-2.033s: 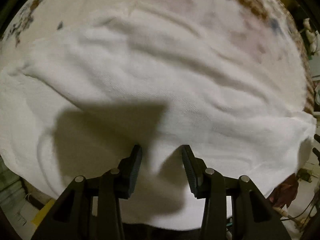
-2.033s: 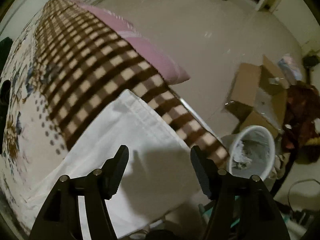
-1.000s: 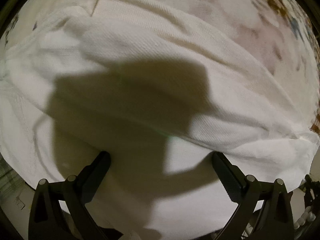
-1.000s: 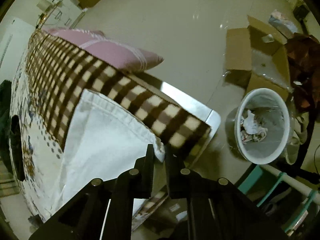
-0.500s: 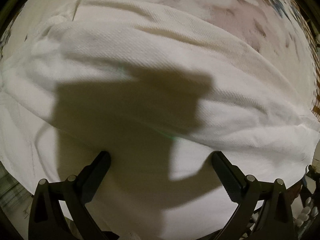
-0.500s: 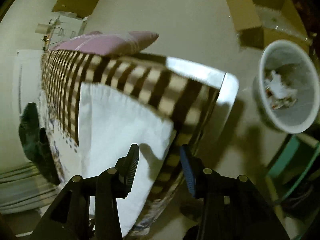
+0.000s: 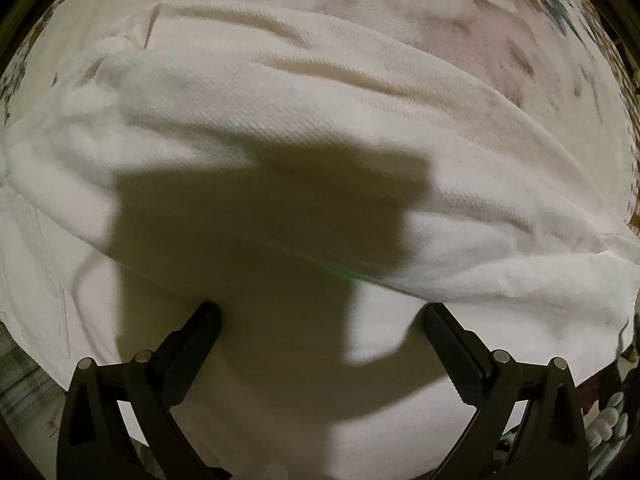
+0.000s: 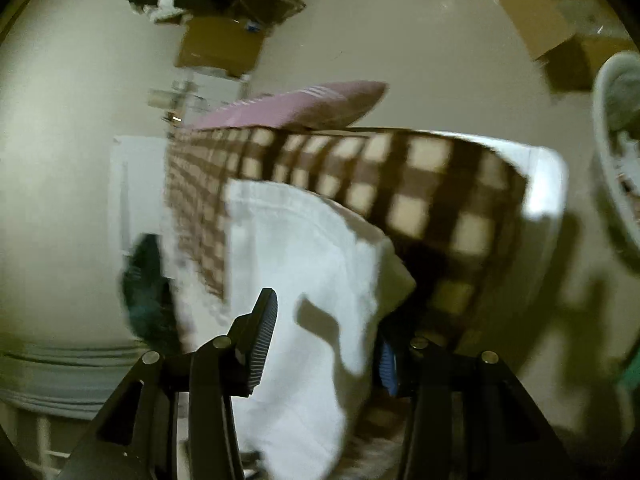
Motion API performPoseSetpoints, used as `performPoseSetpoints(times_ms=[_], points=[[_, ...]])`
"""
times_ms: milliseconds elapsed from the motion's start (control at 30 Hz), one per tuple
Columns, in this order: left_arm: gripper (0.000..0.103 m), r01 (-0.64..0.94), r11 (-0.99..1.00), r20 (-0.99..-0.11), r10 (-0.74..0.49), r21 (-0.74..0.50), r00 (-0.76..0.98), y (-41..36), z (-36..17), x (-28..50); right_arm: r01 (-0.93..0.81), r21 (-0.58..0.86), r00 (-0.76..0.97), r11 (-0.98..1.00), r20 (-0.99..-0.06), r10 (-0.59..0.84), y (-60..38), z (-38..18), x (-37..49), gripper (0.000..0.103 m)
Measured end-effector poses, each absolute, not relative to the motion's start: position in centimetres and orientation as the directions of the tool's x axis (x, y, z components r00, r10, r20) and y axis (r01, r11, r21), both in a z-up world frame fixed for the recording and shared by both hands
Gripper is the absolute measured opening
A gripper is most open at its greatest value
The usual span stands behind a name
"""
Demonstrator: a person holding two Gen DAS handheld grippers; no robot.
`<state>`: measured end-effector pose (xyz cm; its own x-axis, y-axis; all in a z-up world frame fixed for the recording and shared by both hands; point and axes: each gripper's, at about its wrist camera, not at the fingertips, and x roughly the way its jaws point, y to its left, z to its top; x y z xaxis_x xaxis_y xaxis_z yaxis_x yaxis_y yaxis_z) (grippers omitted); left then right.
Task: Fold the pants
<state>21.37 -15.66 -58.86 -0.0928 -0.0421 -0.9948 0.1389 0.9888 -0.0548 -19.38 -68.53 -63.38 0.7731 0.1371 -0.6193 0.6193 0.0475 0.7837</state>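
Note:
White pants [image 7: 304,128] lie spread and folded over on a patterned bed cover [image 7: 500,28], filling the left wrist view. My left gripper [image 7: 320,320] hovers close above the fabric, jaws wide apart and empty. In the right wrist view the pants' end [image 8: 304,248] lies near the bed corner on a brown checked blanket [image 8: 420,184]. My right gripper [image 8: 324,332] is open, its fingers straddling the white cloth's edge; the right finger is partly hidden behind the fabric.
A pink pillow [image 8: 304,108] lies at the bed's far edge. A white waste bin [image 8: 616,152] stands on the floor at right, cardboard boxes [image 8: 536,24] beyond it. A dark garment [image 8: 144,280] lies left of the pants.
My left gripper opened wide and came close over the pants. My right gripper was shut at the pants' corner a second ago, then opened and swung; its view is blurred with motion.

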Motion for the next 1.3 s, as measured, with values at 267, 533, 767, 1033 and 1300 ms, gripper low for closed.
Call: performPoseSetpoints(times_ms=[267,533,767,1033,1300], points=[[0.103,0.127,0.990,-0.996,-0.046,-0.055,-0.073,-16.8,-58.6,20.5,0.533,0.844,0.827,0.058,-0.535,0.174,-68.5,-65.4,-15.4,0.038],[0.103,0.124,0.983,-0.991,-0.136,-0.137,-0.015,-15.9,-56.5,19.8,0.591,0.759,0.762,0.272,-0.636,0.122,-65.4,-58.3,-12.0,0.009],[0.103,0.069,0.970,-0.969,-0.236,-0.231,0.075,-11.9,-51.4,19.0,0.507,0.734,0.762,0.452,-0.627,0.162,-58.0,-49.4,-8.5,0.009],[0.103,-0.016,0.958,-0.951,-0.282,-0.286,0.125,-1.2,-47.9,17.6,0.397,0.706,0.708,0.587,-0.642,0.294,-42.4,-45.7,-3.8,0.009],[0.103,-0.105,0.963,-0.961,-0.232,-0.249,0.154,8.7,-48.4,14.9,0.257,0.633,0.550,0.730,-0.717,0.429,-24.8,-52.1,-0.1,0.008]])
